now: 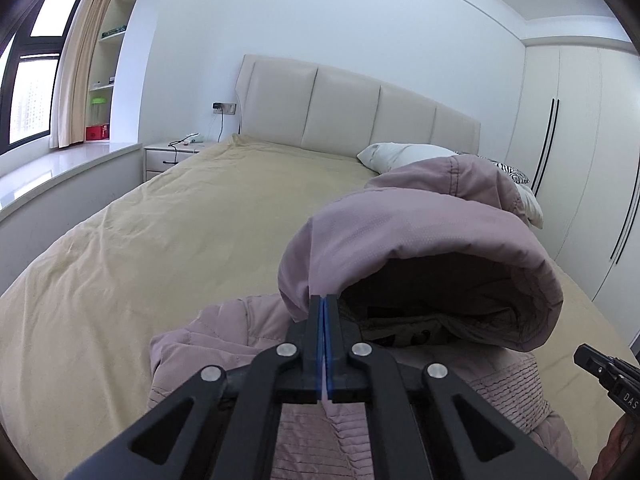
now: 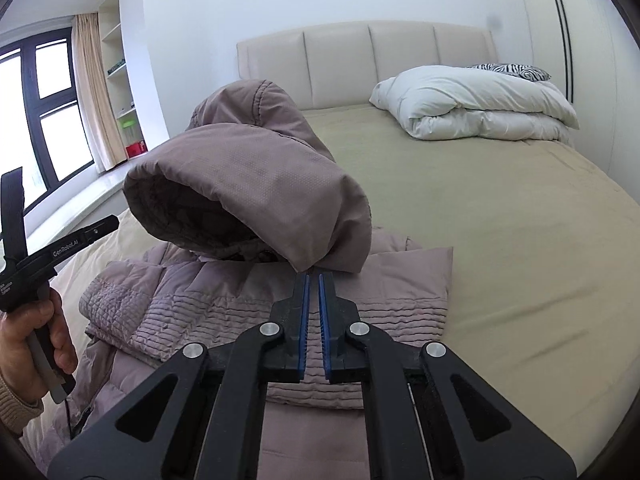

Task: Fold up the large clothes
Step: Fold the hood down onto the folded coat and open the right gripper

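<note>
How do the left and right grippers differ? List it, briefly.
The left gripper has its jaws pressed together; the right gripper has its jaws a slit apart.
The left gripper pinches hood fabric, with pink showing between its pads; the right gripper's gap shows only the jacket lying below, and its tips sit just under the hood's edge.
Shared: black frames, blue pads, both at the hood's rim.

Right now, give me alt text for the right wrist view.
The right gripper, its fingers slightly apart, holds nothing just below the raised hood of a mauve padded jacket lying on a beige bed. A folded white duvet sits by the headboard.
</note>
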The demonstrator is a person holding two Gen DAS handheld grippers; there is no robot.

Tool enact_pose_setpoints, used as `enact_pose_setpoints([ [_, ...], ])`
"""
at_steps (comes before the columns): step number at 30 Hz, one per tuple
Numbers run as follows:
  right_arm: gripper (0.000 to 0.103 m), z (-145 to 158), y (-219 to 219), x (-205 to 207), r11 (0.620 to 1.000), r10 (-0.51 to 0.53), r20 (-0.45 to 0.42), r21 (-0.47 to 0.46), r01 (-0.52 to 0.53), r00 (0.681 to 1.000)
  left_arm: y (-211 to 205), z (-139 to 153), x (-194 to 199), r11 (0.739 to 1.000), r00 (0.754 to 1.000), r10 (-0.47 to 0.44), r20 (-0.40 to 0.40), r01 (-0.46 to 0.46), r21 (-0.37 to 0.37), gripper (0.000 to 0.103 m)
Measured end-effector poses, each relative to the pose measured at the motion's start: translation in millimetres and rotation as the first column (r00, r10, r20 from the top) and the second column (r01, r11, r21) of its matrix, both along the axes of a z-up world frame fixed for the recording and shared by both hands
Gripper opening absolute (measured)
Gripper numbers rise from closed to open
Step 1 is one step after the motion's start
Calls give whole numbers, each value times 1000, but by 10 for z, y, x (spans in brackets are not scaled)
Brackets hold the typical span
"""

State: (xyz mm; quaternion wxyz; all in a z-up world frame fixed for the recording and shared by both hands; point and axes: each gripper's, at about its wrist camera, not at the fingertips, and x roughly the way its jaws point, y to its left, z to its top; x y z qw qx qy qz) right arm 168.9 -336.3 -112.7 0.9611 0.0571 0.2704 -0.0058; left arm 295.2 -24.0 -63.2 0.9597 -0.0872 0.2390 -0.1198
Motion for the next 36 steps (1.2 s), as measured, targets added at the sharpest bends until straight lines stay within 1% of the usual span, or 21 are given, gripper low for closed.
enact_pose_setpoints([
  [4,7,121,109,-17,999,9,57,-50,-6,998,23,72,-188,999,997,-53,50,53,2,4],
  [5,11,145,183,-10,995,17,67,-98,-10,998,19,70,-218,997,996,-71,53,71,5,15],
  [6,20,151,264,5,991,30,65,-135,-21,997,13,56,-224,997,996,-83,43,83,4,25],
  [7,39,166,321,38,990,52,47,-137,-45,998,46,26,-232,995,995,-100,25,101,-27,45],
  [8,56,174,350,67,994,89,14,-72,-87,996,99,8,-244,990,993,-118,10,119,-83,55],
  [9,84,176,336,79,988,141,-5,59,-140,990,163,6,-274,984,993,-117,5,117,-136,56],
  [10,89,182,303,48,965,178,32,191,-180,984,216,25,-301,982,994,-105,10,105,-159,57],
  [11,89,200,288,25,948,183,67,252,-194,981,266,54,-329,981,996,-89,19,91,-171,59],
  [13,89,228,292,7,949,143,85,270,-161,986,354,112,-371,977,996,-78,32,83,-196,62],
  [14,89,223,272,30,934,148,89,314,-169,985,383,134,-383,976,997,-77,32,82,-200,62],
  [15,89,194,236,86,894,176,80,403,-193,981,411,162,-396,977,997,-76,34,81,-196,62],
  [18,89,65,159,288,717,225,53,668,-202,973,498,200,-493,975,997,-64,39,71,-209,62],
  [20,89,-4,217,404,626,235,67,753,-203,970,546,176,-575,973,998,-60,27,65,-221,62],
  [23,89,-132,252,668,463,214,77,870,-170,974,576,111,-670,974,998,-63,-2,61,-219,62],
  [24,87,-189,241,762,427,188,59,894,-136,980,587,91,-688,973,998,-66,-11,62,-221,62],
  [26,75,-315,184,939,356,135,15,933,-63,991,613,72,-738,973,997,-71,-19,65,-220,62],
  [28,50,-431,131,1100,296,111,-21,955,-13,994,629,77,-795,974,997,-74,-15,69,-216,62],
  [29,27,-451,114,1138,302,102,-44,953,11,994,642,91,-802,974,997,-75,-16,70,-214,62],
  [31,17,-410,106,1105,350,93,-46,937,11,995,677,133,-811,974,997,-76,-14,71,-217,62],
  [33,14,-348,123,972,418,100,-37,908,-8,994,721,200,-807,973,998,-69,-6,66,-221,62],
  [36,12,-406,130,622,481,95,-45,877,-7,994,765,285,-820,971,998,-66,7,65,-229,62],
])
